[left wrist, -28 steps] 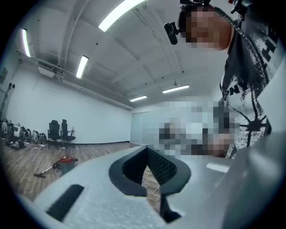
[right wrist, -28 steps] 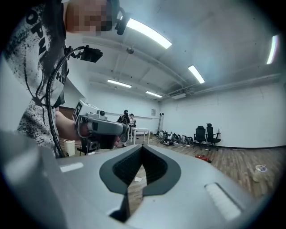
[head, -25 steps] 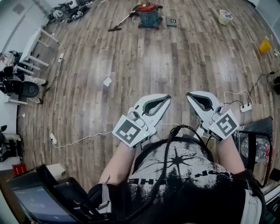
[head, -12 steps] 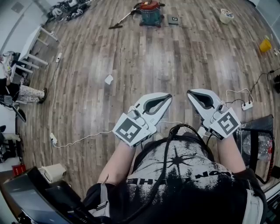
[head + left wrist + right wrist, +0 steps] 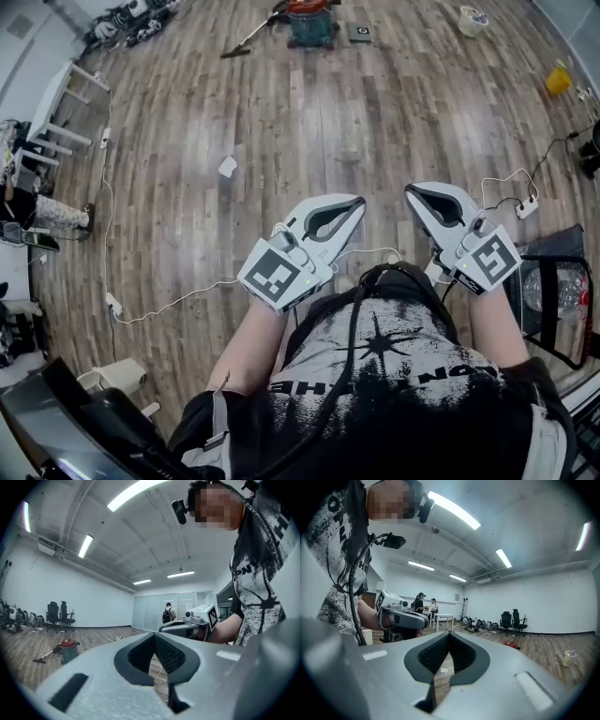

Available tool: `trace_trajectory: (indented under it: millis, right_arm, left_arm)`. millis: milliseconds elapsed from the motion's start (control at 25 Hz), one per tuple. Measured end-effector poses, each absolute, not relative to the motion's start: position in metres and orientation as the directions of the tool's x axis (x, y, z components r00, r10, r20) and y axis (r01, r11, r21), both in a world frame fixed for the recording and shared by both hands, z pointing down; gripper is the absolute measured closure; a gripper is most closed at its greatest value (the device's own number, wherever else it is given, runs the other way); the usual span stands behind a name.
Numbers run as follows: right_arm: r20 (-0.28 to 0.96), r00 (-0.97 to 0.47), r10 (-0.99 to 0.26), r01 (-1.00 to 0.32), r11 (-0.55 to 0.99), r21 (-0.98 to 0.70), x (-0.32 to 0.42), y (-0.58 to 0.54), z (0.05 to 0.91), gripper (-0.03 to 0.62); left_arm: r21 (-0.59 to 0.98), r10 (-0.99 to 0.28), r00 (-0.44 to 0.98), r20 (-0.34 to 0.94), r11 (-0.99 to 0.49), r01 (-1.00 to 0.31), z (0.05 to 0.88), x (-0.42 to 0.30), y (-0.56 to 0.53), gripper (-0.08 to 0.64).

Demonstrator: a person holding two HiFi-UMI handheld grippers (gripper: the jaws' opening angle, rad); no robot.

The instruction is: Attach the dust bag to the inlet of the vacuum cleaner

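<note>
The vacuum cleaner point(image 5: 309, 23), a blue drum with a red lid, stands far off on the wood floor at the top of the head view, its wand point(image 5: 246, 37) lying to its left. Beside the drum on the right lies a dark flat square point(image 5: 361, 33). The vacuum cleaner point(image 5: 69, 649) also shows small and distant in the left gripper view. My left gripper point(image 5: 361, 200) and right gripper point(image 5: 410, 190) are held level in front of the person's chest, tips close together. Both are shut with nothing between the jaws.
A white scrap point(image 5: 228, 167) lies on the floor ahead. A power strip point(image 5: 527, 206) with a white cable sits at right, above a black frame point(image 5: 553, 300). Another cable point(image 5: 169, 300) trails at left near a white table point(image 5: 66, 94). Far off are a yellow object point(image 5: 558, 80) and a white tub point(image 5: 473, 19).
Both grippers sit slightly lower in the head view, and the vacuum cleaner and power strip have slid toward the top edge. The jaws stayed shut.
</note>
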State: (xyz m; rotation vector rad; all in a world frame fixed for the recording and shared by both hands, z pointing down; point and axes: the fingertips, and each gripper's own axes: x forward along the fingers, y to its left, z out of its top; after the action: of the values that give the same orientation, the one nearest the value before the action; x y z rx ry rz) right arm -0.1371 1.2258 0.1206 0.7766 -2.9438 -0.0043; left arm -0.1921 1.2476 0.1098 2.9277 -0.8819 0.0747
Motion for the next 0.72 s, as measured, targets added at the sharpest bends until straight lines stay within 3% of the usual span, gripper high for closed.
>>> trace_trajectory:
  millis: [480,720]
  right_arm:
    - [0.109,-0.837,-0.536,-0.536,0.844,0.036,-0.128,1.218,0.129,0.589]
    - [0.101,-0.825,-0.556,-0.559,0.829,0.003,-0.101,1.18,0.138,0.589]
  left_arm:
    - [0.073,-0.516,0.855,0.047,-0.852,-0.518,0.119,-0.187,1.237,0.56]
    - [0.088,-0.502,0.86,0.095,-0.856,-0.51,0.131,-0.163,1.2,0.56]
